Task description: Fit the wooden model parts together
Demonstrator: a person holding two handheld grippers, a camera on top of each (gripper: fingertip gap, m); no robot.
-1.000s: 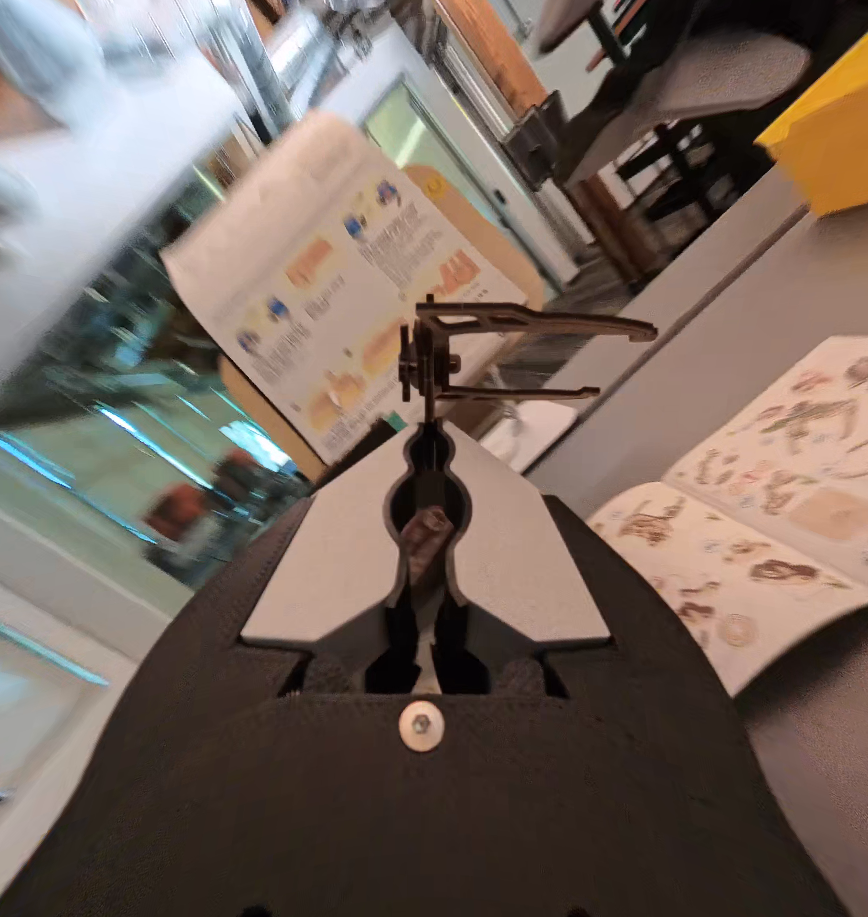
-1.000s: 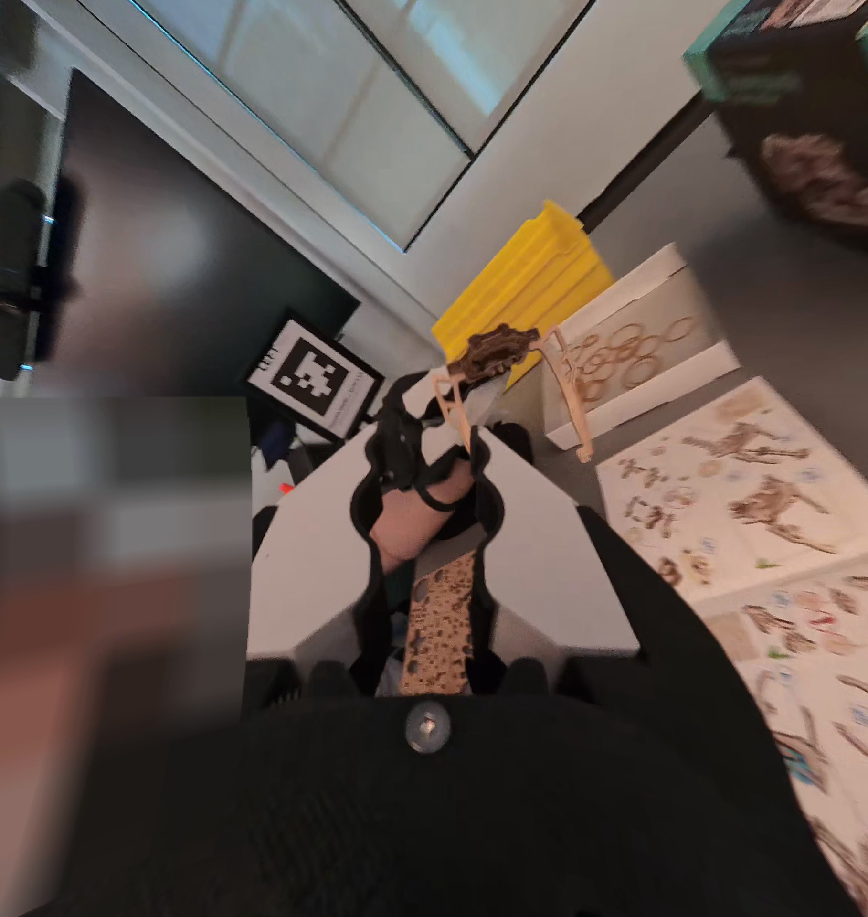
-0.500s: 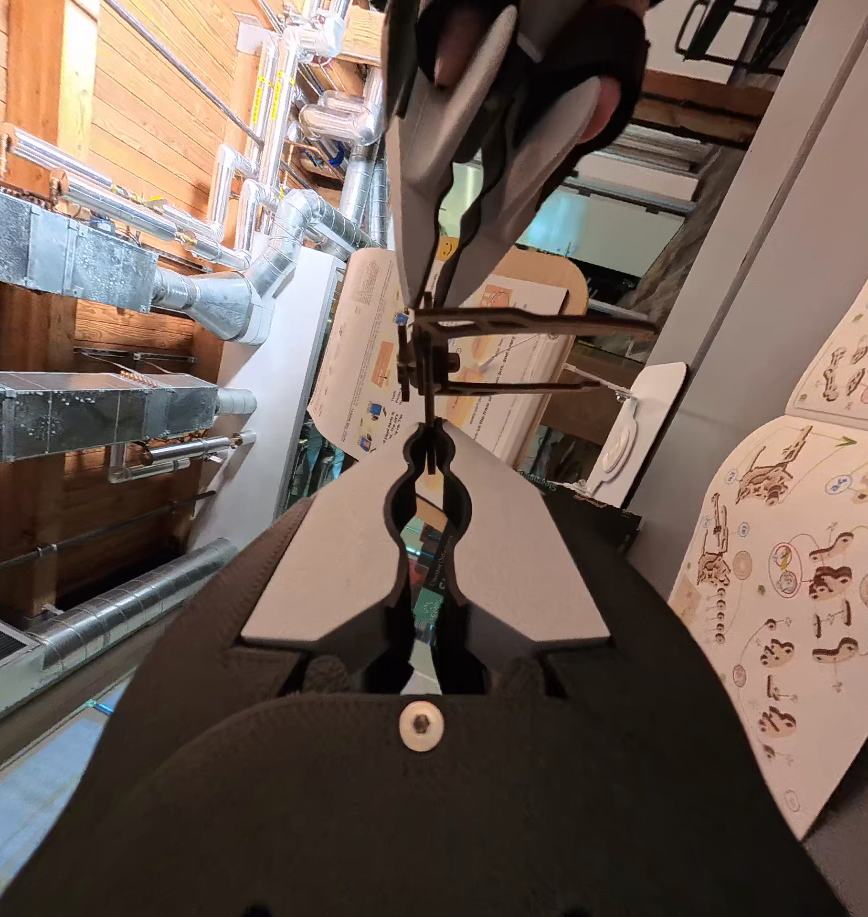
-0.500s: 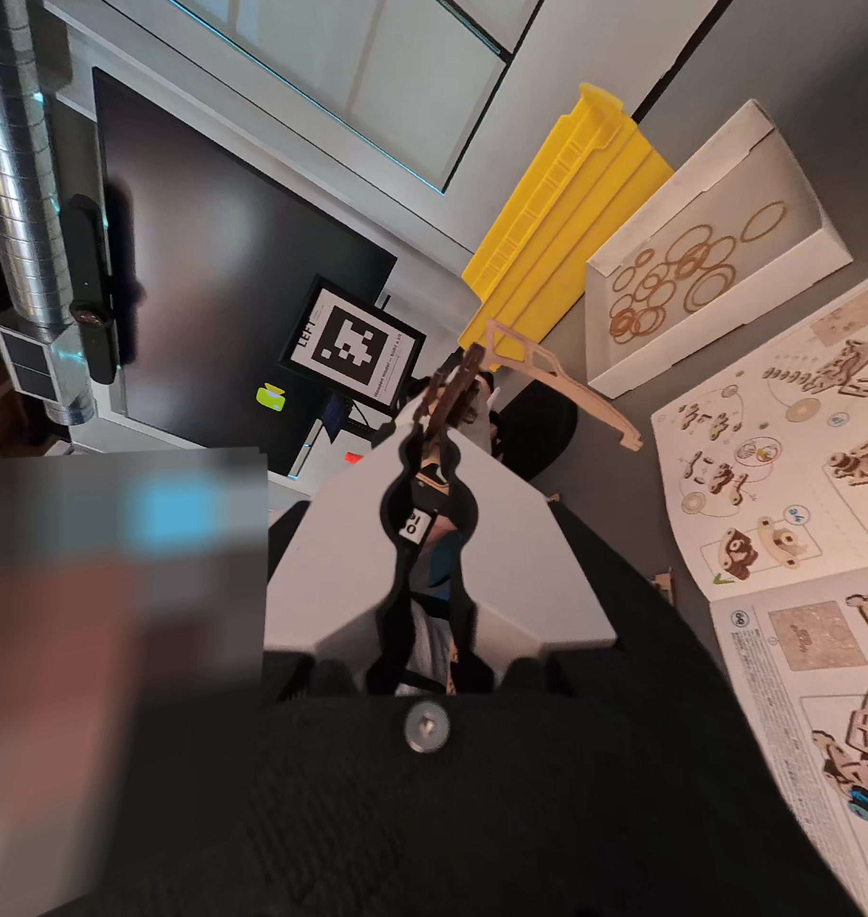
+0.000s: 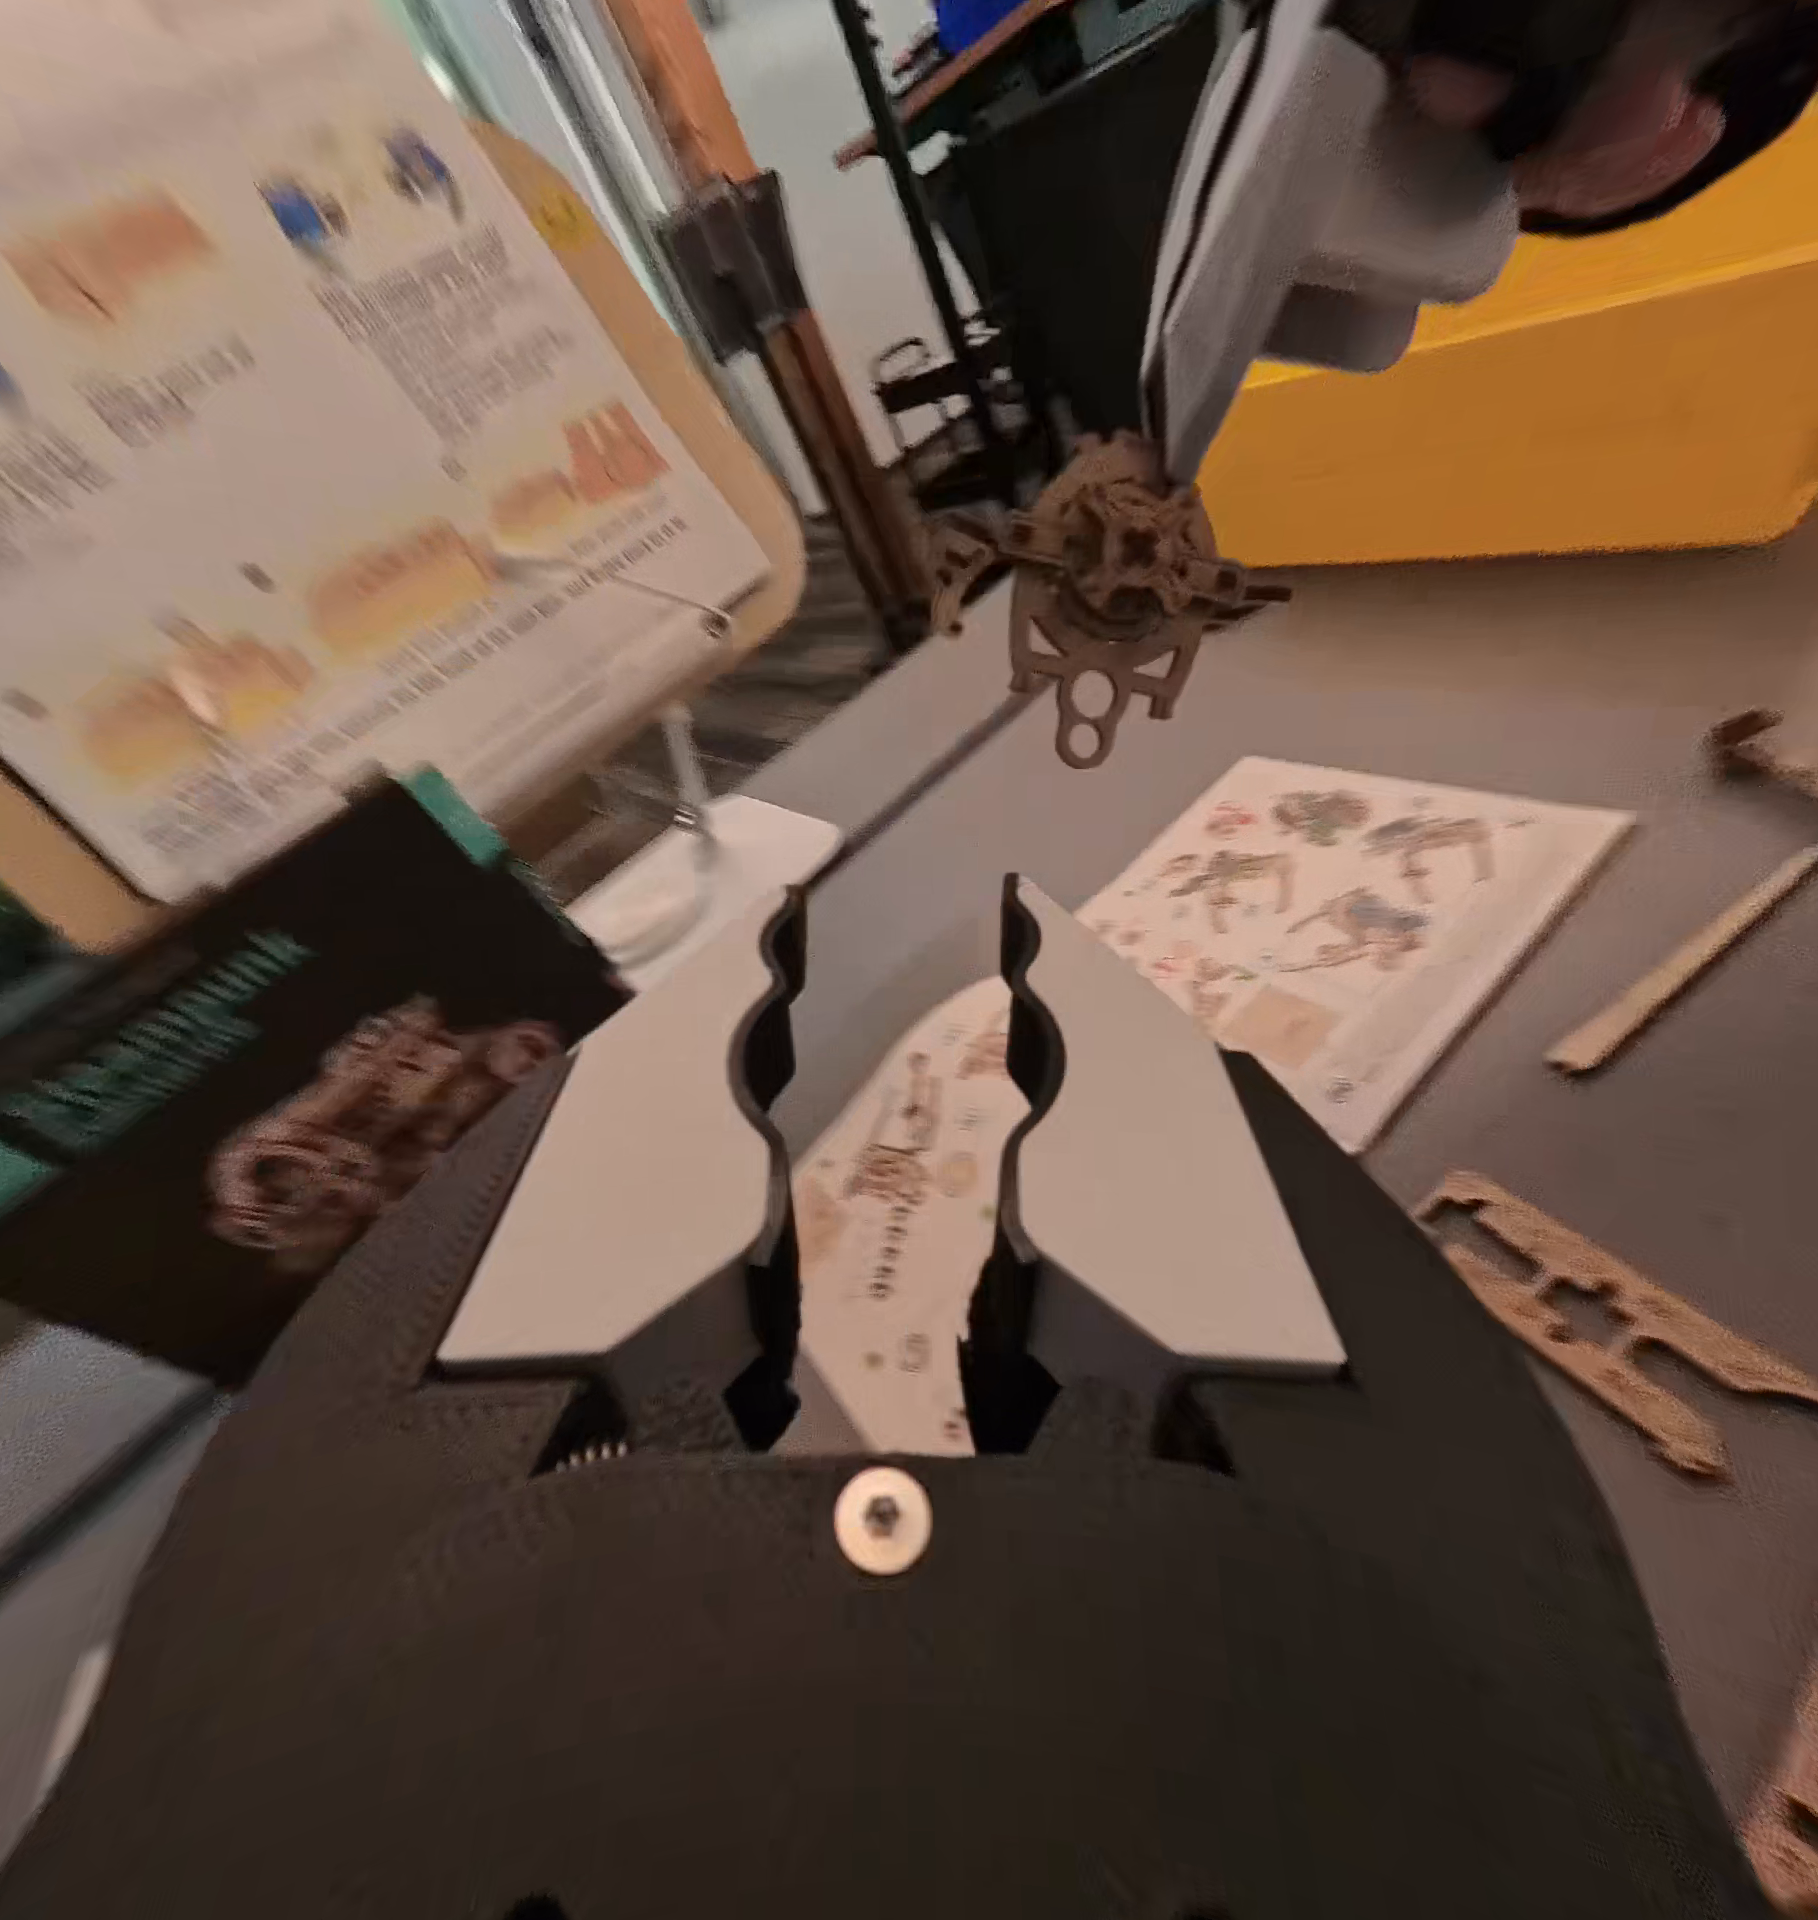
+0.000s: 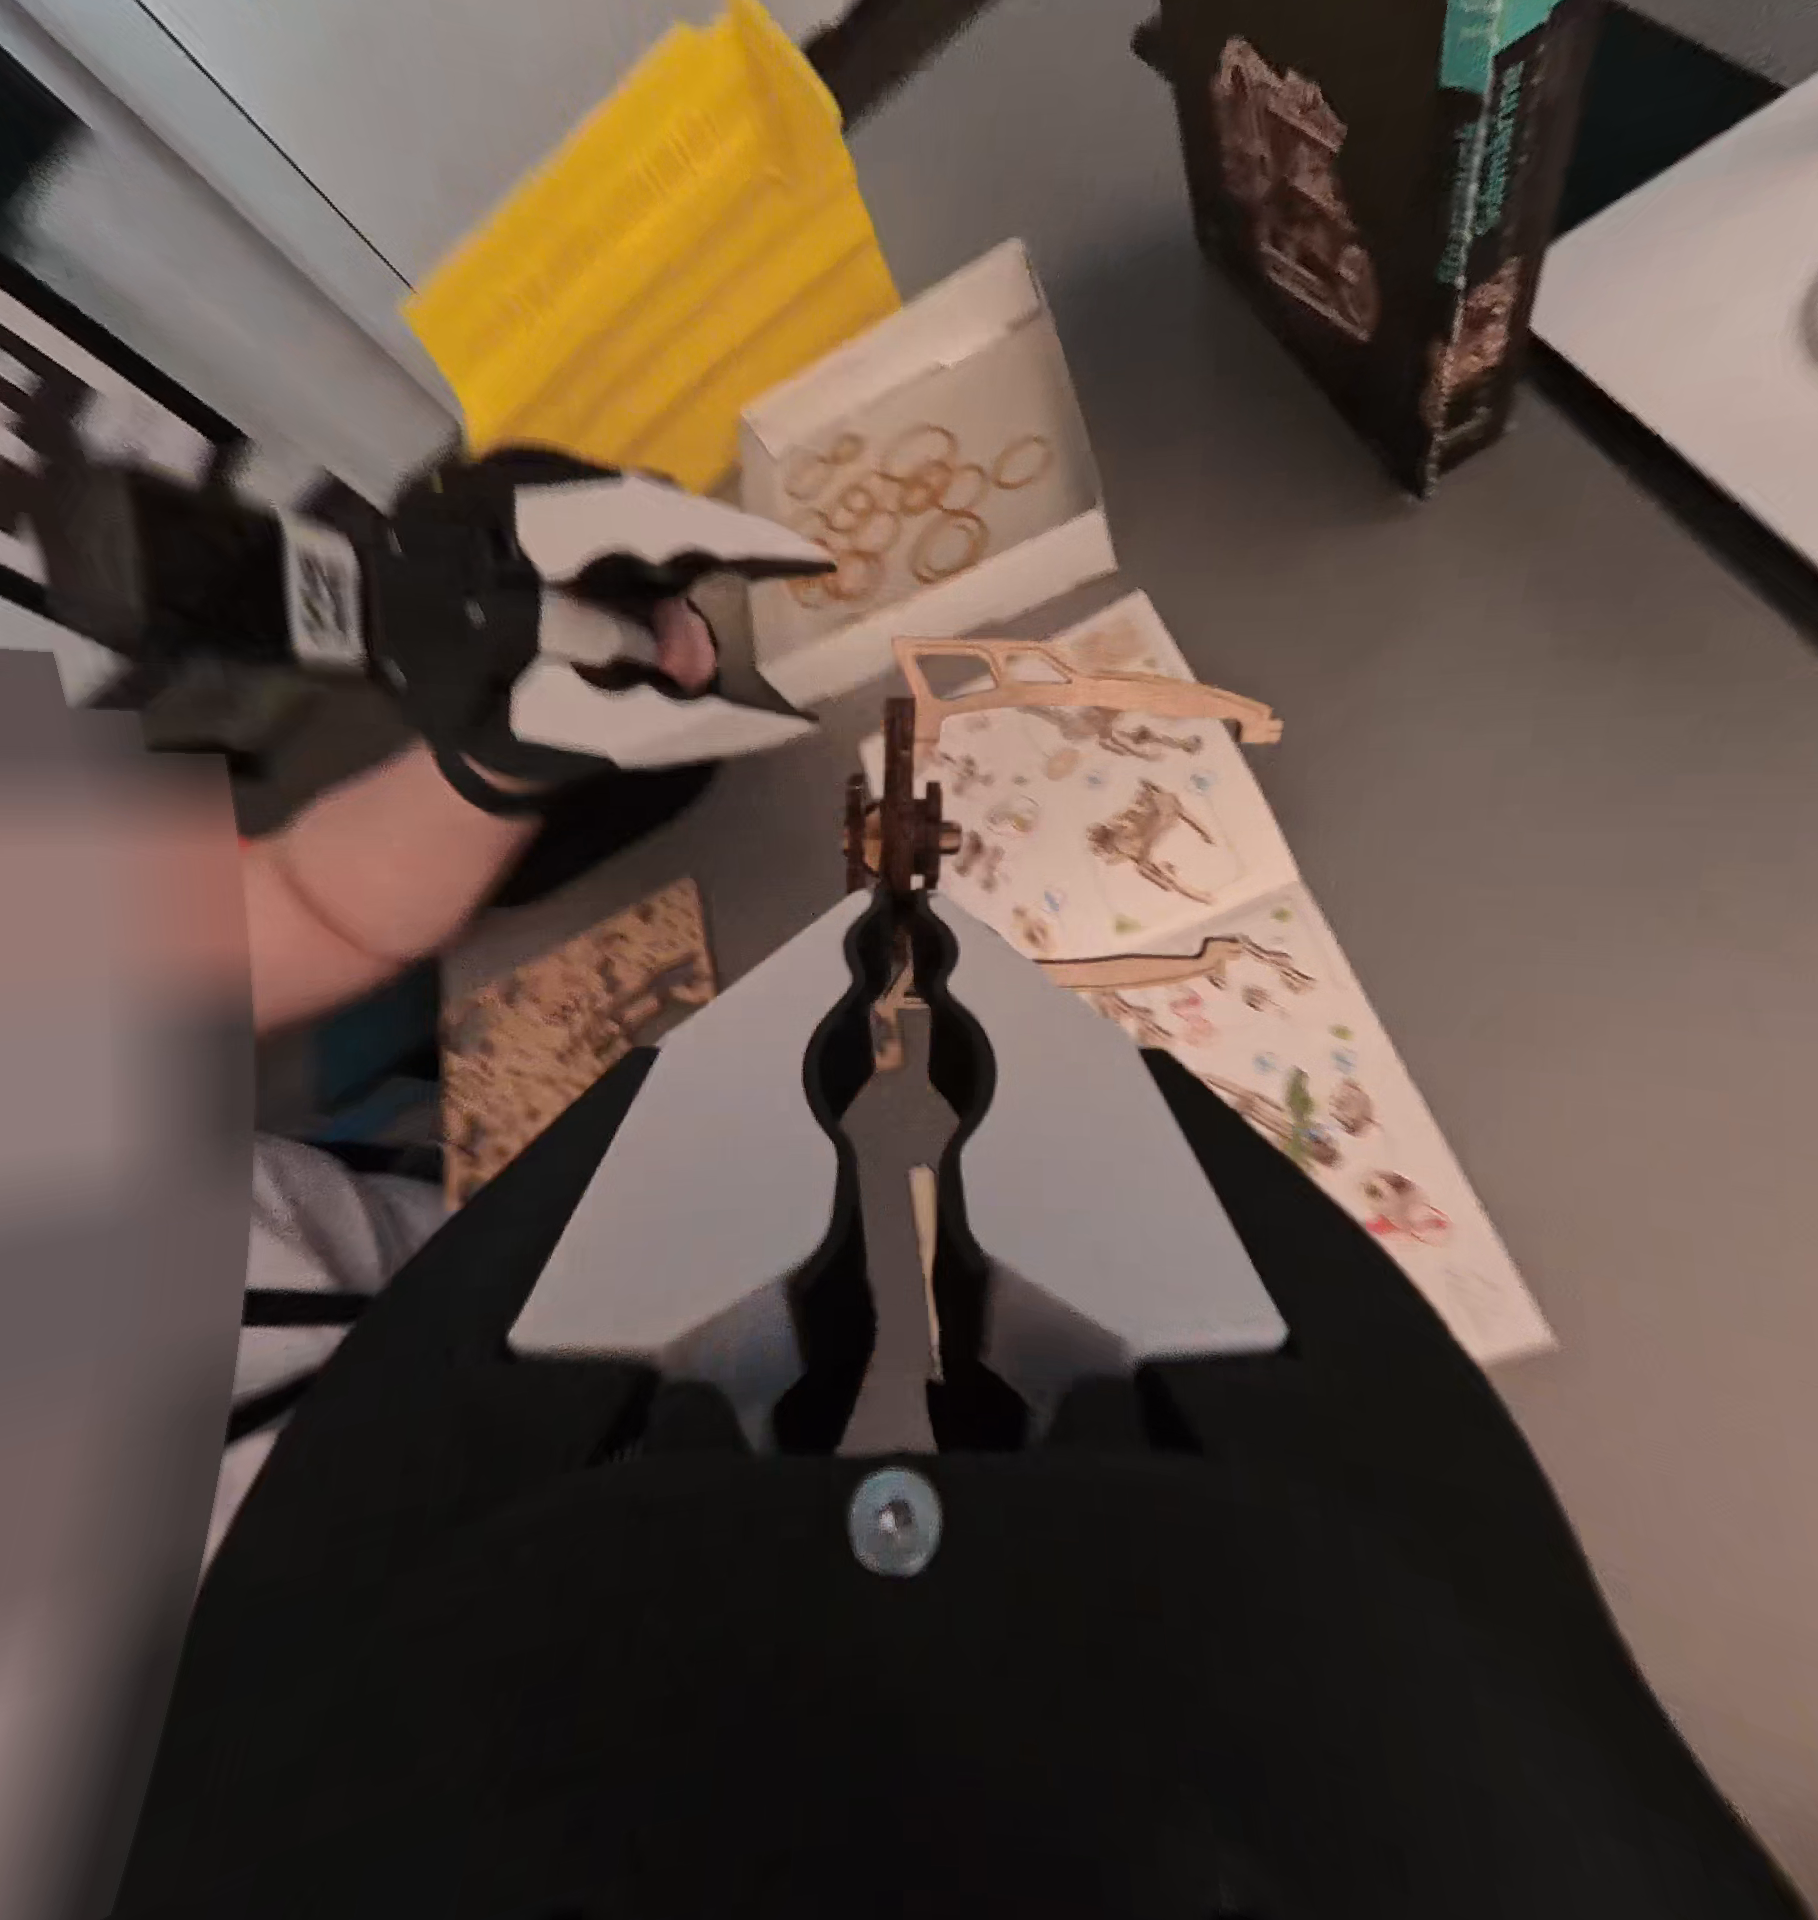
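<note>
The small dark wooden model assembly (image 6: 889,810), with a long pale arm (image 6: 1092,691) sticking out to the right, is pinched at its lower edge by my right gripper (image 6: 889,906), which is shut on it above the table. In the left wrist view the assembly (image 5: 1102,582) hangs from the right gripper (image 5: 1170,468) at the upper right. My left gripper (image 5: 900,894) is open and empty, below and short of the assembly. It also shows in the right wrist view (image 6: 822,642), open, to the left of the assembly.
An instruction sheet (image 5: 1331,935) lies on the grey table (image 5: 1611,675). Loose wooden parts (image 5: 1611,1320) and a stick (image 5: 1694,956) lie right of it. A yellow bin (image 6: 656,270), a white box of rings (image 6: 926,499), a dark carton (image 6: 1404,239) and a wooden part sheet (image 6: 572,1008) surround it. One gripper's finger ends stand about 10 cm off the other's.
My left gripper has let go of the assembly, opened and pulled back from it. My right gripper now holds the assembly alone and has swung down over the table.
</note>
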